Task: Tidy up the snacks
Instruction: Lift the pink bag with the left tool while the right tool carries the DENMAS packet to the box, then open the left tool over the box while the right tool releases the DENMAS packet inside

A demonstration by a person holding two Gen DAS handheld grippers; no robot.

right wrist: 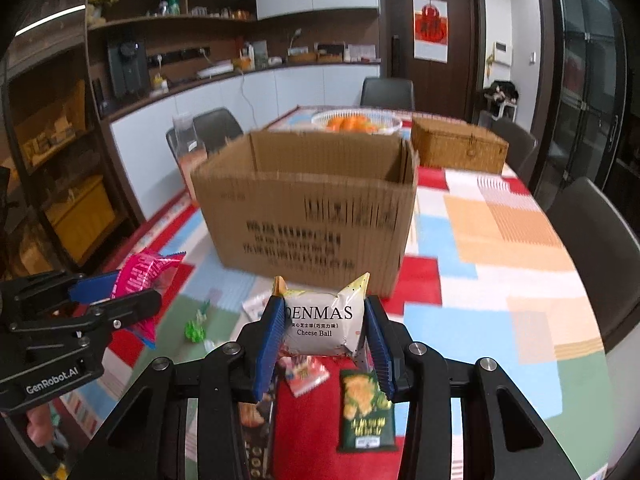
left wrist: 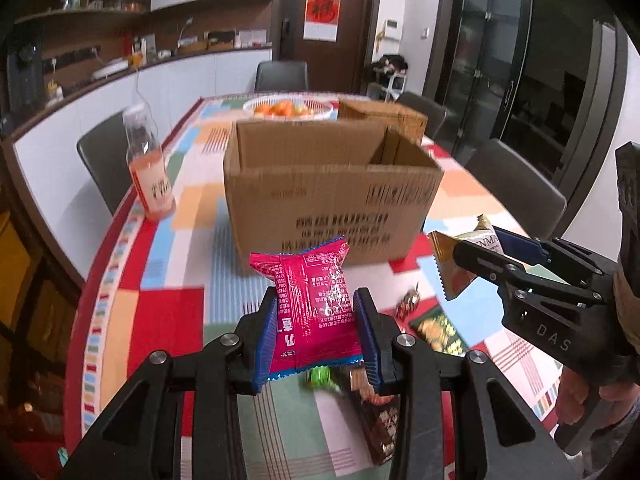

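Dining room, indoor light. Table (right wrist: pixel 500 220) wearing a patchwork cloth of red, blue, orange and green; dark chairs (right wrist: pixel 387 93) standing around it. White cabinets (right wrist: pixel 224 100) running along the left wall under a dark counter, wood shelves (right wrist: pixel 168 20) above. Brown door (right wrist: pixel 430 40) at the far end carrying a red poster (right wrist: pixel 430 26). Glass-front cabinet (right wrist: pixel 588 80) lining the right side.

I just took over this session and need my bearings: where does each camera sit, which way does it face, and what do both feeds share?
Left wrist: sits on the left gripper, facing the cardboard box; its fingers clamp a pink snack packet; the right gripper shows at right.
Right wrist: sits on the right gripper, facing the same box; it grips a Cheese Ball packet; the left gripper shows at left.
Shared: box, orange basket, table.
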